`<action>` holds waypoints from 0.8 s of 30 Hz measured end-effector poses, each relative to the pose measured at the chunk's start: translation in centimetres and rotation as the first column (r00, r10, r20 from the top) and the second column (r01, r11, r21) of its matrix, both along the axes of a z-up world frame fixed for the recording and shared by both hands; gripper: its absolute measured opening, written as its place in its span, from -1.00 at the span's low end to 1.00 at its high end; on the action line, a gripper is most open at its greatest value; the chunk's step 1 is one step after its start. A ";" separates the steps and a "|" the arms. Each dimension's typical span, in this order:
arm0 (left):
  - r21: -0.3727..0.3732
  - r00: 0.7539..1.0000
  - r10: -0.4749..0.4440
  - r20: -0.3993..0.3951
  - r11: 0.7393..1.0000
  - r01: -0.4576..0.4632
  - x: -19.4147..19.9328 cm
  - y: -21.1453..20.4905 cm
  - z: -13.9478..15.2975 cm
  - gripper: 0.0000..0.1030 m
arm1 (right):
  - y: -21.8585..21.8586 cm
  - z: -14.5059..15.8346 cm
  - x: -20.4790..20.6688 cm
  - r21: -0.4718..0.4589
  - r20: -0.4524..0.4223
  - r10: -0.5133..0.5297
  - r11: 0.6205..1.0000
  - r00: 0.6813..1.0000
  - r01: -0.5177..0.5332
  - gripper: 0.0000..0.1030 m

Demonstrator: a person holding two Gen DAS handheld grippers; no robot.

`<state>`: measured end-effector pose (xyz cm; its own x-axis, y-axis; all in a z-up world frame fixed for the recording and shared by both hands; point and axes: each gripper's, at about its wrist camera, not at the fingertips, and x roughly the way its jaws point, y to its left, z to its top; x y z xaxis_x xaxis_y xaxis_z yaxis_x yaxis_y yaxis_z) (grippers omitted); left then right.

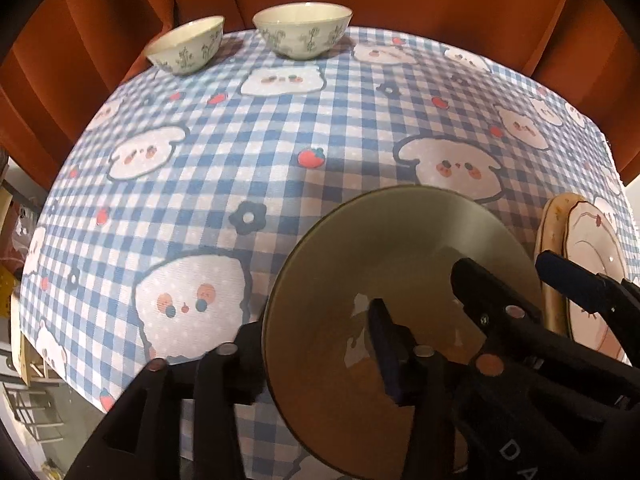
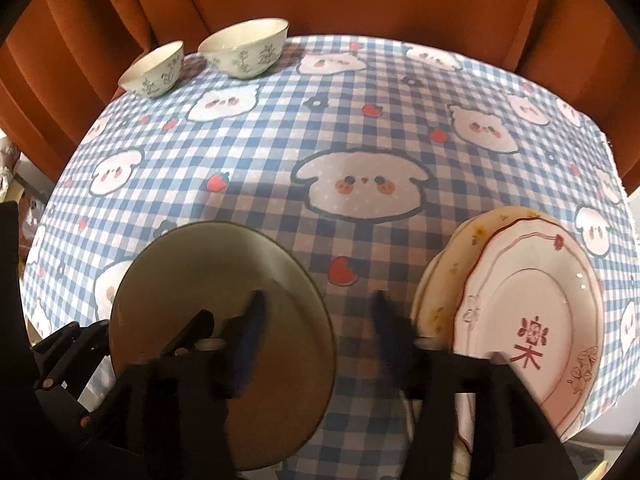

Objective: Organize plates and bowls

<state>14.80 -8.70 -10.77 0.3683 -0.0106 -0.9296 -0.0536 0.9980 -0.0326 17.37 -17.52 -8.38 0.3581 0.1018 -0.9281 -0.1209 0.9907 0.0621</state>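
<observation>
1. Left gripper (image 1: 312,320): parted, straddling the near-left rim of the olive plate (image 1: 380,248), one finger outside it and one over its well, pressing on nothing.
2. Right gripper (image 2: 320,304): likewise spread (fingers blurred), one finger over the same plate's right side, the other down beside the plate stack (image 2: 532,320); no grip on anything.
3. Step in hand, as judged: release of the olive plate, which looks to lie on the checked tablecloth (image 1: 280,120) at the near edge, just left of the stack and not on it.
4. Next move, as judged: either back both sets of fingers off the rim without nudging it, or re-grip and lift onto the stack; calls for a level carry and a centred landing, since the stack already overhangs the near right corner.
5. Containers:
   - smaller bowl (image 1: 188,46) and larger bowl (image 1: 304,34), side by side at the far left edge, upright, not nested; nothing seen inside (interiors only partly in view).
   - stack: pink-rimmed plate with a red character on top, yellow floral plate (image 2: 444,280) beneath, offset; top plate bare.
   - olive plate: bare.
</observation>
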 end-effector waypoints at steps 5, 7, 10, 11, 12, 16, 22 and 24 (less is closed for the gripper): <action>0.008 0.998 0.003 0.064 1.000 -0.003 -0.3 0.5 1.6 0.49 | 0.3 1.3 -0.2 -0.001 0.036 0.014 1.000 0.999 -0.014 0.36; -0.001 0.997 0.002 0.083 1.000 -0.002 -0.4 0.7 2.2 0.54 | 0.5 1.9 -0.2 -0.009 0.051 0.019 1.000 0.999 -0.018 0.40; -0.011 0.995 0.000 0.099 1.000 0.001 -0.3 1.5 3.0 0.56 | 0.9 2.6 0.0 -0.011 0.062 0.018 1.000 0.998 -0.018 0.45; -0.015 0.995 -0.001 0.103 1.000 0.003 -0.2 1.8 3.1 0.57 | 1.1 3.0 0.0 -0.016 0.068 0.018 1.000 0.998 -0.017 0.46; -0.019 0.995 -0.003 0.103 1.000 0.005 -0.1 2.2 3.2 0.58 | 1.3 3.1 0.0 -0.017 0.071 0.018 1.000 0.997 -0.017 0.47; -0.021 0.994 -0.022 0.104 0.999 0.025 1.0 3.8 3.3 0.59 | 2.6 3.7 0.6 -0.018 0.074 0.011 1.000 0.997 -0.010 0.49; -0.035 0.994 -0.058 0.089 0.997 0.061 3.5 7.3 3.5 0.59 | 5.7 4.0 2.5 -0.008 0.059 -0.029 1.000 0.998 0.030 0.52; -0.037 0.994 -0.069 0.080 0.997 0.073 4.3 8.6 3.5 0.59 | 7.0 4.1 3.3 -0.012 0.056 -0.046 0.999 0.997 0.046 0.52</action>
